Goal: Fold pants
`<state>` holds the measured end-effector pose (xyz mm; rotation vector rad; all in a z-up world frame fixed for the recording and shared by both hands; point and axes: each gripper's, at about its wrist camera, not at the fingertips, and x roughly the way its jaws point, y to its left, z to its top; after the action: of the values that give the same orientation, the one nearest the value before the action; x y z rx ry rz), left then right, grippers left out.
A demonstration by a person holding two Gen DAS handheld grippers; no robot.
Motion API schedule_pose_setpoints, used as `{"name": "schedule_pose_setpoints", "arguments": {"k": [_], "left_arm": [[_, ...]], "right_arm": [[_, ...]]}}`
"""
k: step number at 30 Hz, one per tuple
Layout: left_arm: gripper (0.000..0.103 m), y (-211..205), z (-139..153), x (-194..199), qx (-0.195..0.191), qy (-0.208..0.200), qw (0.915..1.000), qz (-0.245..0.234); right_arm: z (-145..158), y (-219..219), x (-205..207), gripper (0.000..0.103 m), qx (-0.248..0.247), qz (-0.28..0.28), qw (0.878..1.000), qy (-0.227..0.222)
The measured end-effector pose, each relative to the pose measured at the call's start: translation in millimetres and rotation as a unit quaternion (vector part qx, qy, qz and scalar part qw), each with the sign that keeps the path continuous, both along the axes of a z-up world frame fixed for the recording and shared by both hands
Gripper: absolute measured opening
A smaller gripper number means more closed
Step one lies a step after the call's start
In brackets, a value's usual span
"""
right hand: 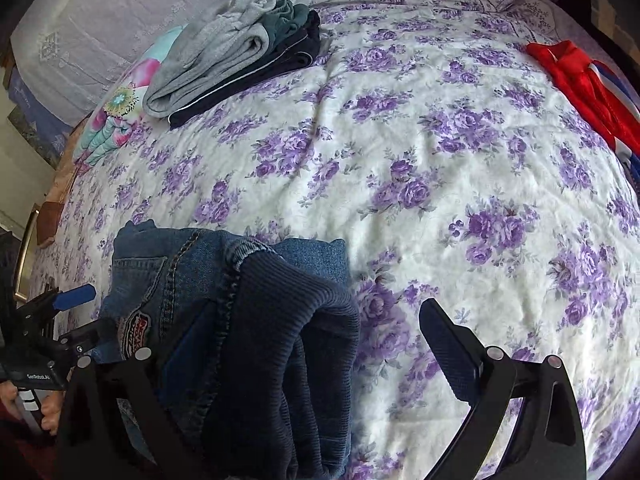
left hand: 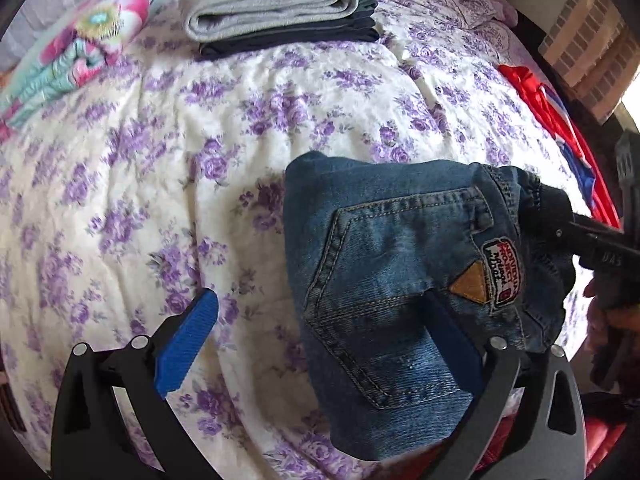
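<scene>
Both claws, left and right, are spreading wide, balancing folded jeans on single fingers; I'm lowering them level onto the bed.

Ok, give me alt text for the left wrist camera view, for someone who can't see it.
Folded blue jeans drape over one finger of the open left gripper, above a purple-flowered bedspread. The right gripper reaches in at the waistband. A stack of folded clothes sits farther back.
</scene>
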<state>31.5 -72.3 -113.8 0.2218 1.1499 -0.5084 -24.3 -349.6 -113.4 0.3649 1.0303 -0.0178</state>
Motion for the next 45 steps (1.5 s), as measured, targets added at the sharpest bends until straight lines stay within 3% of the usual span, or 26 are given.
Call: {"name": "schedule_pose_setpoints", "arguments": {"k": [9, 12, 14, 16, 20, 27, 36, 40, 45], "left_arm": [[0.099, -1, 9, -5, 0.020, -0.032, 0.9993, 0.004], [0.099, -2, 9, -6, 0.023, -0.033, 0.9992, 0.002], [0.099, -3, 7, -6, 0.024, -0.031, 0.9992, 0.002], [0.099, -2, 5, -6, 0.022, -0.024, 0.9995, 0.002], [0.099, -1, 4, -6, 0.018, -0.017, 0.9997, 0.005], [0.099, 0, 4, -7, 0.018, -0.014, 0.9996, 0.014], [0.099, -1, 4, -9, 0.020, -0.013, 0.9990, 0.037], [0.099, 6, 9, -12, 0.015, -0.018, 0.9979, 0.061], [0.099, 30, 7, -19, -0.026, 0.021, 0.9943, 0.101]], "right_arm": [[42, 18, -16, 0.099, -0.066, 0.031, 0.996, -0.046], [35, 25, -17, 0.099, -0.081, 0.045, 0.995, -0.035], [16, 26, -13, 0.099, -0.088, 0.047, 0.995, -0.004], [-1, 22, -14, 0.099, -0.063, 0.042, 0.997, 0.008], [-7, 9, -19, 0.099, -0.001, 0.023, 1.000, 0.009], [6, 1, -22, 0.099, 0.014, 0.028, 1.000, -0.001], [12, -23, -15, 0.099, 0.071, 0.019, 0.997, -0.014], [39, -13, -13, 0.099, 0.032, 0.054, 0.996, -0.065], [72, 17, 1, 0.099, -0.043, 0.134, 0.982, -0.125]]}}
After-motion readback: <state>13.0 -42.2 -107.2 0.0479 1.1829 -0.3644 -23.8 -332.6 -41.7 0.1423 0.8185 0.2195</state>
